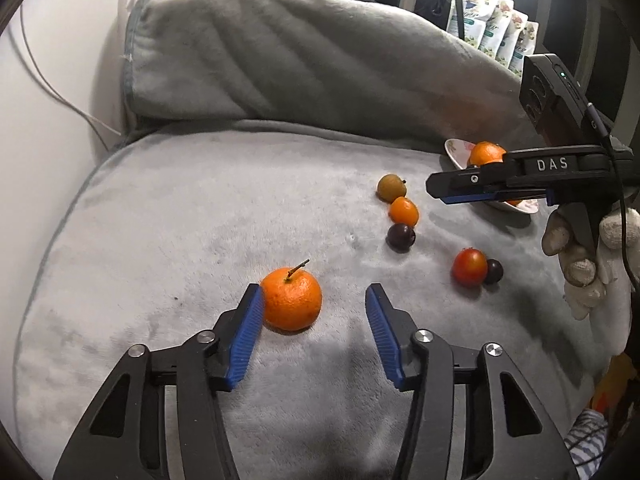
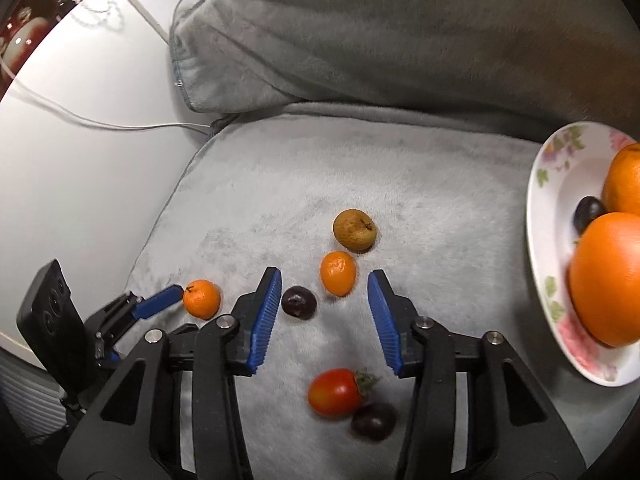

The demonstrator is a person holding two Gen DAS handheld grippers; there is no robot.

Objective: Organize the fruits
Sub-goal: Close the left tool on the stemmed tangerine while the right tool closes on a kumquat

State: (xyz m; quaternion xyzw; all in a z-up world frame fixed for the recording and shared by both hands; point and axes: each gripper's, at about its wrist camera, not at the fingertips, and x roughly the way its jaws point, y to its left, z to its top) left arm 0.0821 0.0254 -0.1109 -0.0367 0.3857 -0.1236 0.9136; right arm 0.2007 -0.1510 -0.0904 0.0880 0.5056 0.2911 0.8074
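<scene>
My left gripper (image 1: pixel 314 300) is open; a stemmed mandarin (image 1: pixel 291 298) lies on the grey cushion, touching its left finger (image 1: pixel 248 334). It also shows in the right wrist view (image 2: pixel 202 298). My right gripper (image 2: pixel 324 286) is open, hovering over a small orange fruit (image 2: pixel 338 278) and a dark plum (image 2: pixel 299 301). A brown fruit (image 2: pixel 355 229) lies beyond. A red tomato (image 2: pixel 335 392) and a dark plum (image 2: pixel 373 421) lie under the right gripper. A floral plate (image 2: pixel 548 216) at the right holds two oranges (image 2: pixel 606 280) and a dark plum (image 2: pixel 587 212).
A large grey pillow (image 1: pixel 300 60) stands behind the cushion (image 1: pixel 180 220). White wall and cables (image 1: pixel 52 88) are at the left. Packets (image 1: pixel 496 32) stand at the back right. In the left wrist view the right gripper (image 1: pixel 436 188) is held by a gloved hand (image 1: pixel 580 256).
</scene>
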